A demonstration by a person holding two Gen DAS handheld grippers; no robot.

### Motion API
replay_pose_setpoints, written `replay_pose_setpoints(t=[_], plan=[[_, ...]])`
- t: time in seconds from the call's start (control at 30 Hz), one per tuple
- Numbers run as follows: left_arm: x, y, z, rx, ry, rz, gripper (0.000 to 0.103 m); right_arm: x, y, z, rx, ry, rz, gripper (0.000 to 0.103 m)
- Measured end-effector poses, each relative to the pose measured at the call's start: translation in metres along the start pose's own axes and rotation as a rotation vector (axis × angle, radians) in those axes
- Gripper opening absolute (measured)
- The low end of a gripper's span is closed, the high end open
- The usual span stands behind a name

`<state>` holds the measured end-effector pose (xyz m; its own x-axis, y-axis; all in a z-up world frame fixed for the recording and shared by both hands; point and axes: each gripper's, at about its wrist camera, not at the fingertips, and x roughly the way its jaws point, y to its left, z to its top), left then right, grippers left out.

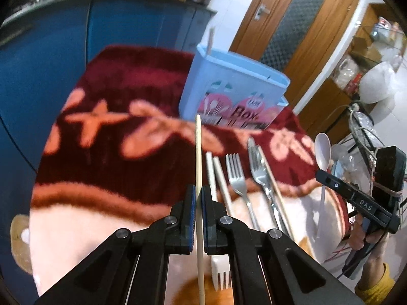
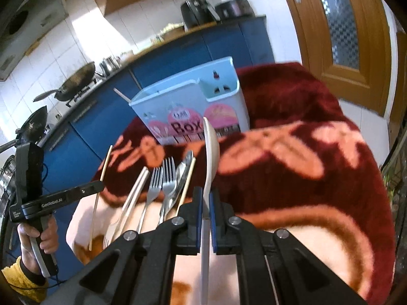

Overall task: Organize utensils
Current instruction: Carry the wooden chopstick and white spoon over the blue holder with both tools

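My left gripper [image 1: 199, 200] was clenched on a wooden chopstick [image 1: 198, 152], and my right gripper [image 2: 206, 203] gripped a pale plastic spoon [image 2: 210, 150]; both utensils were lifted off the blanket-covered surface [image 1: 114, 152]. The light blue utensil box [image 1: 229, 89] stood at about one o'clock from my left gripper, with one stick [image 1: 210, 38] poking out of its far corner. I judged the task barely begun: forks [image 1: 236, 172], another chopstick and pale utensils lay loose.
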<state>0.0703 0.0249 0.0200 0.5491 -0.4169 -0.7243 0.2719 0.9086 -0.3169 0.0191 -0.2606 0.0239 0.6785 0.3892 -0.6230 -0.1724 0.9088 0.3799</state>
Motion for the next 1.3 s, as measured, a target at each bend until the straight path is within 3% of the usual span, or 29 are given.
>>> replay_pose_setpoints(t=[0.53,1.3], plan=[[-0.045,-0.022,0.031,-0.006,-0.321,-0.072,0.004,-0.021,0.023,0.019,-0.13,-0.234,-0.039,0.007],[-0.032,-0.056,0.119,0.027,-0.585,-0.017,0.004,-0.003,0.017,0.064,-0.142,-0.335,-0.008,0.007]])
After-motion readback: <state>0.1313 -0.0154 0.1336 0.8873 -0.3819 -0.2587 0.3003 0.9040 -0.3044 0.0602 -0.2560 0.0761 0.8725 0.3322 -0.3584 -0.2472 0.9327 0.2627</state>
